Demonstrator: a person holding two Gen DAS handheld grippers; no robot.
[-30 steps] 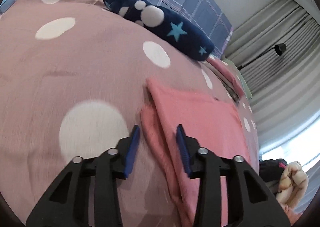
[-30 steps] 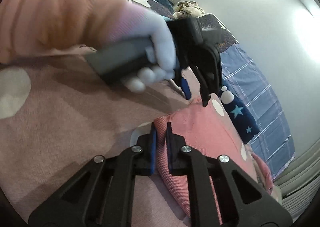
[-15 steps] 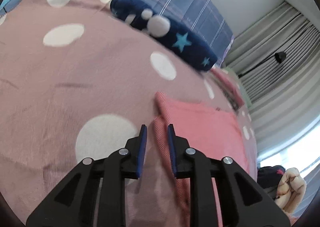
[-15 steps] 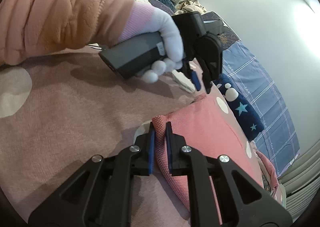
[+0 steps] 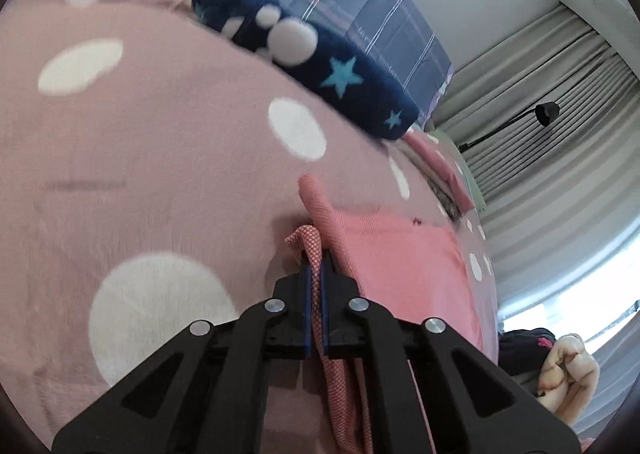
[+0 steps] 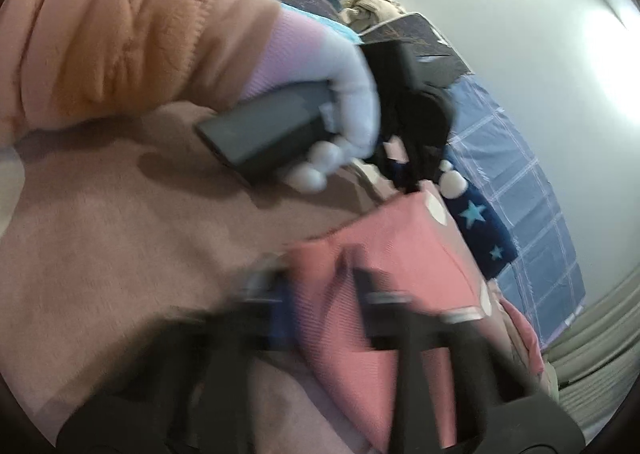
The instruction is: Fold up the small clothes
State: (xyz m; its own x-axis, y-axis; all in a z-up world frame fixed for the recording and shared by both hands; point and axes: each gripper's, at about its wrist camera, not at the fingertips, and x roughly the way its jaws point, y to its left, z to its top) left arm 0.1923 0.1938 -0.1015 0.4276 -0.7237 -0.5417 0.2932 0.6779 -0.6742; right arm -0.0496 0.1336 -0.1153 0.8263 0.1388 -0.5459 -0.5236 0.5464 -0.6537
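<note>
Tongs, left (image 5: 316, 274): just closed, pinching the pink garment (image 5: 400, 266) edge.
Tongs, right (image 6: 320, 294): blurred, apparently clamped on its near corner.
Garment: on the dotted bed cover (image 5: 140, 158).
Advice: lift both corners together, evenly.

A salmon-pink garment (image 5: 404, 266) lies on a dusty-pink bedspread (image 5: 160, 158) dotted white, beside a navy cushion (image 5: 320, 74) with turquoise stars and a blue checked sheet (image 5: 360, 6).

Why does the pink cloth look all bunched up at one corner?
The left gripper has its jaws shut on the edge of the pink garment, pulling it into a ridge off the dotted bedspread. That is folding, not damage. Nothing else stands out.
</note>
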